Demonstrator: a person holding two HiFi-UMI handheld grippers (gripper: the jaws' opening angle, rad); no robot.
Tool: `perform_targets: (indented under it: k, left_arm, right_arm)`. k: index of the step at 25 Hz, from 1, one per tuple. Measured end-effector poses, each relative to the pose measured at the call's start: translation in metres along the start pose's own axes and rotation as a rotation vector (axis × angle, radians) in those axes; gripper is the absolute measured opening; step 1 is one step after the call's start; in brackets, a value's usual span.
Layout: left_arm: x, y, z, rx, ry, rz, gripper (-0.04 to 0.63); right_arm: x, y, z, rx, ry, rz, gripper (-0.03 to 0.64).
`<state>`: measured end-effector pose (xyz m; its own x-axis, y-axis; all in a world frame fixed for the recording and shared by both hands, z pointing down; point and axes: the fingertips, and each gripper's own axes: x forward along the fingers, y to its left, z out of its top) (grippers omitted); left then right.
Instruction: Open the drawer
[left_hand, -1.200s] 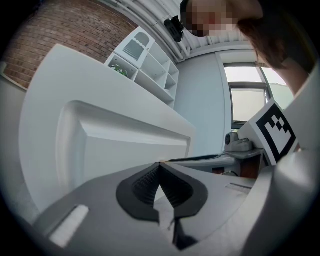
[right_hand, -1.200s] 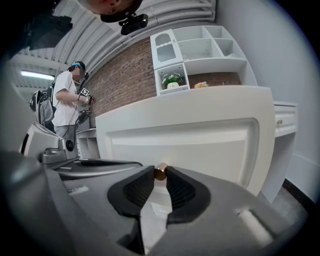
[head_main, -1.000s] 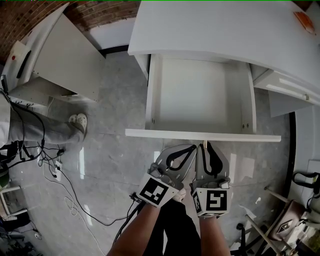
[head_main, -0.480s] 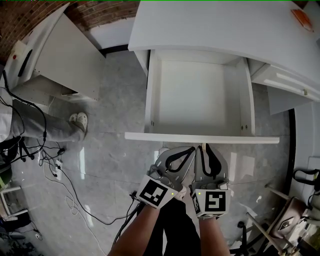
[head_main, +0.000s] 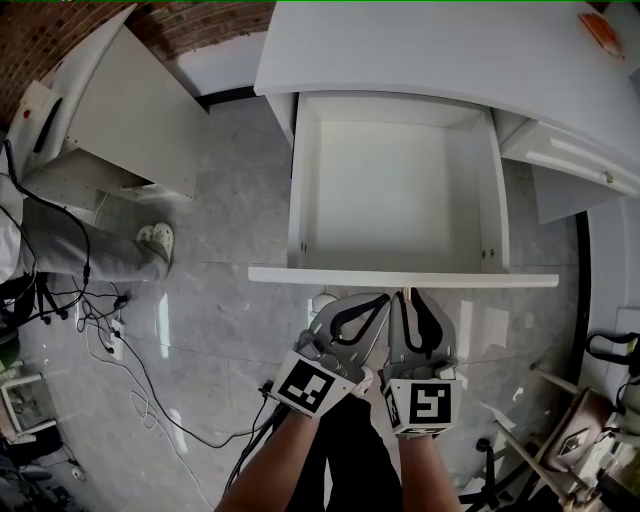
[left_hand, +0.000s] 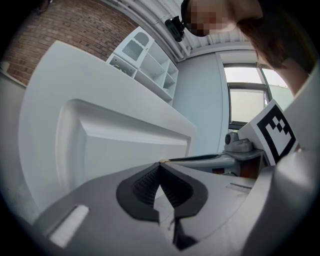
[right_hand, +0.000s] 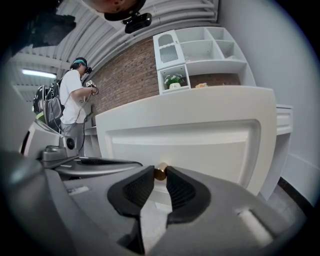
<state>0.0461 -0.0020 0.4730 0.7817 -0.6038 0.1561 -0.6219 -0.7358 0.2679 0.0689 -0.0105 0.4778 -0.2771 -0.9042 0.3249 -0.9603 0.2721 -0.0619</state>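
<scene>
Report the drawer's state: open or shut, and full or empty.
Open and empty. The drawer stands pulled out from under the desktop, bare white floor exposed; the right claw clamps its knob.

Drawer (head_main: 297, 180) stands out from under desk (head_main: 420, 50), front panel (head_main: 330, 275) nearest the person. Knob (right_hand: 160, 171) at panel's middle, between fingers (right_hand: 142, 182) of right gripper (head_main: 408, 297). Left gripper (head_main: 386, 298) close beside it, on its left. Second drawer (head_main: 570, 160) right of the first. Cables (head_main: 130, 370) on floor (head_main: 230, 230) at left, a person's feet (head_main: 157, 240) behind them.

Two grippers (head_main: 384, 300) (head_main: 410, 296), one knob (right_hand: 160, 171) — perhaps two drawers (head_main: 297, 180) (head_main: 565, 158)
</scene>
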Motion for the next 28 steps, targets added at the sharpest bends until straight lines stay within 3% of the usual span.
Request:
perform_targets:
  k: [28]
  left_arm:
    - [-0.017, -0.016, -0.009, -0.025, 0.013, -0.018, -0.002]
  right_arm:
    - [-0.017, 0.009, -0.004, -0.002, 0.012, 0.000, 0.078]
